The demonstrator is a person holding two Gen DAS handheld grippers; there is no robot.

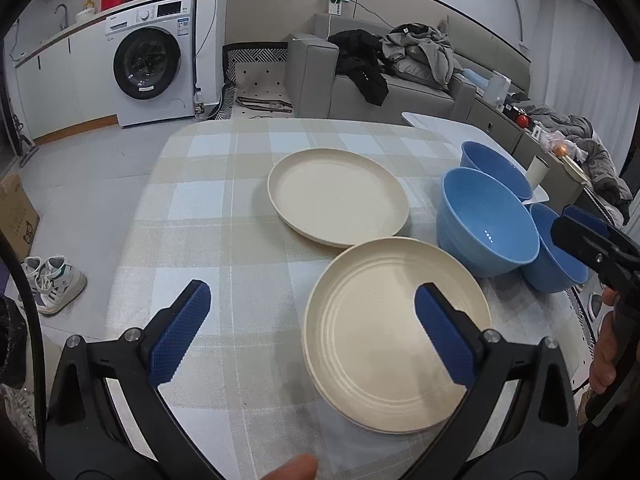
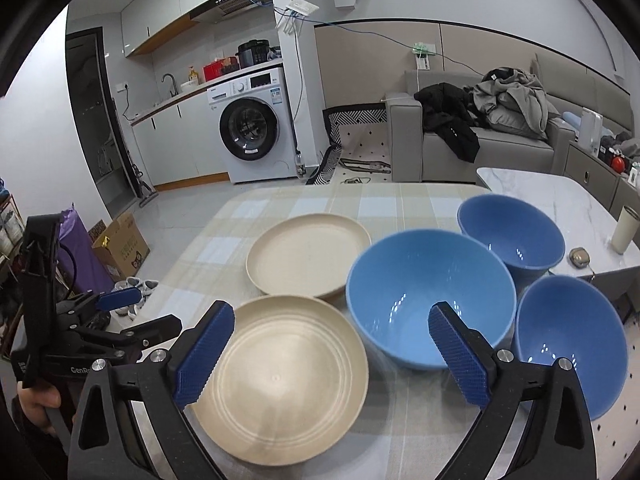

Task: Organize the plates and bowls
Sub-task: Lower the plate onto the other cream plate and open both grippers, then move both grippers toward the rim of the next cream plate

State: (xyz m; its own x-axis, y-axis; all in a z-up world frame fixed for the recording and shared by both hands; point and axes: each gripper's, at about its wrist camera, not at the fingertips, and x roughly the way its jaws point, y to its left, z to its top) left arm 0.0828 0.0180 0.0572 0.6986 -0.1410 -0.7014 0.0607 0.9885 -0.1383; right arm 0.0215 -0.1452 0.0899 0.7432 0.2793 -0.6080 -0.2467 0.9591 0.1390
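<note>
On the checked tablecloth (image 1: 192, 216) lie cream plates: a near stack of two (image 1: 396, 336) (image 2: 280, 380) and a far plate (image 1: 338, 196) (image 2: 308, 254). Three blue bowls stand to the right: a middle bowl (image 1: 486, 222) (image 2: 430, 296), a far bowl (image 1: 496, 172) (image 2: 512, 236) and a near right bowl (image 1: 556, 264) (image 2: 568, 340). My left gripper (image 1: 312, 312) is open and empty, above the near stack's left edge. My right gripper (image 2: 330, 340) is open and empty, above the gap between the near stack and the middle bowl.
A white marble side table (image 2: 540, 200) with a cup (image 2: 624, 232) adjoins the far right. Beyond are a grey sofa (image 1: 360, 80) with clothes and a washing machine (image 1: 154, 60). Sneakers (image 1: 54, 280) and a cardboard box (image 1: 16, 212) sit on the floor at left.
</note>
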